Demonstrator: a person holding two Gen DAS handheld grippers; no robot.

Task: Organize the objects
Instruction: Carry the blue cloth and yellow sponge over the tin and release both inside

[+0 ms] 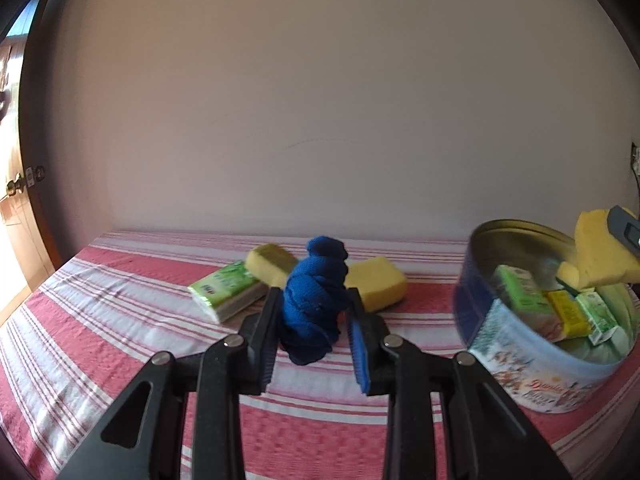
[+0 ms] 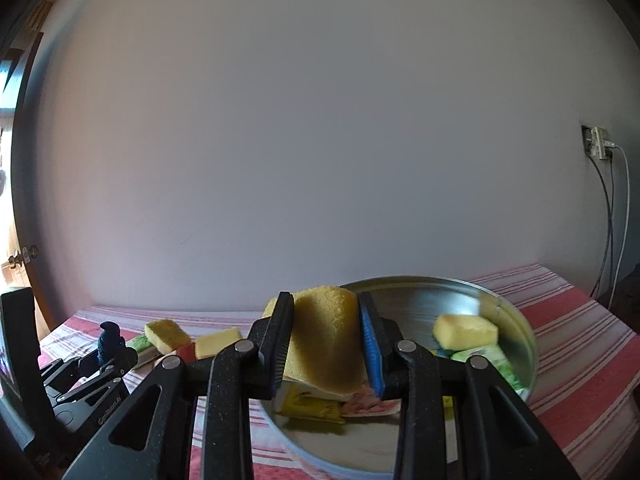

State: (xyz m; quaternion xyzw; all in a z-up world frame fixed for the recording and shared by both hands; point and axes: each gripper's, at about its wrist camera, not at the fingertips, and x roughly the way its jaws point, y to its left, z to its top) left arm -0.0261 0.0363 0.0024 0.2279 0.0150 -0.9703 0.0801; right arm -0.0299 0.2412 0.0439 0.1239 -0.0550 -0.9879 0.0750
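Our left gripper (image 1: 314,308) straddles the bunched blue cloth (image 1: 314,300) on the striped tablecloth (image 1: 120,300), but we cannot tell whether its pads are pressing in. Our right gripper (image 2: 326,336) is clamped on a yellow sponge (image 2: 326,340) over the round tin (image 2: 516,320). Both look light and soft — we judge the cloth floppy, best pinched mid-bundle, and the sponge springy, so a firm squeeze across its flat sides should suit.
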